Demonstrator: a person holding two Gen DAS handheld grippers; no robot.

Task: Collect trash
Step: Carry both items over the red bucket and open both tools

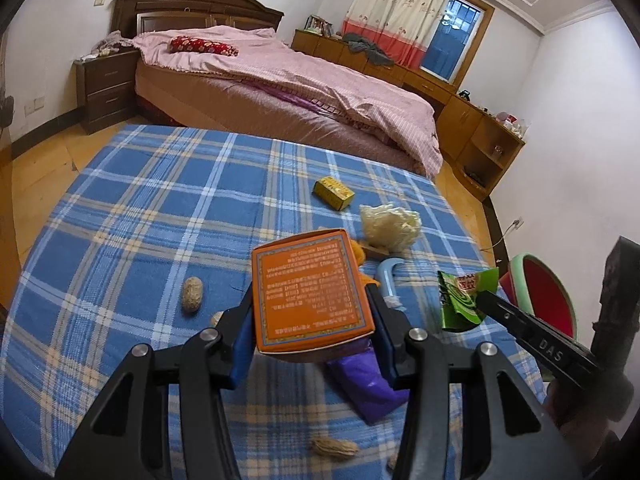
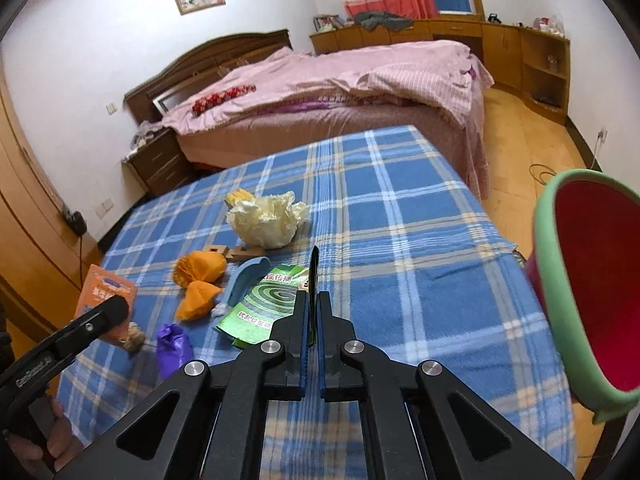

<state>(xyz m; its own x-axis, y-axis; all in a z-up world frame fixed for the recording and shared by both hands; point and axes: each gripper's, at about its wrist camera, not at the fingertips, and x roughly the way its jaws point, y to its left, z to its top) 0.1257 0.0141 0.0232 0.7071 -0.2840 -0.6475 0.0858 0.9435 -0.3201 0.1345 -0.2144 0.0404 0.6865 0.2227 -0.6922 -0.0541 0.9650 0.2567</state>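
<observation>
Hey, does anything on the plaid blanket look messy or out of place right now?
Yes. Litter is strewn over the plaid blanket: a crumpled pale bag, orange wrappers, a purple bag, a small yellow box and loose peanuts.

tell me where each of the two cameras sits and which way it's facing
Left wrist: on the left gripper, looking down over the plaid blanket toward the bed; its jaws hold the orange box; the right gripper shows.
Right wrist: on the right gripper, same direction; its jaws are shut on the green wrapper; the left gripper and a hand show.
Shared: blanket, box, wrapper, red bin.
</observation>
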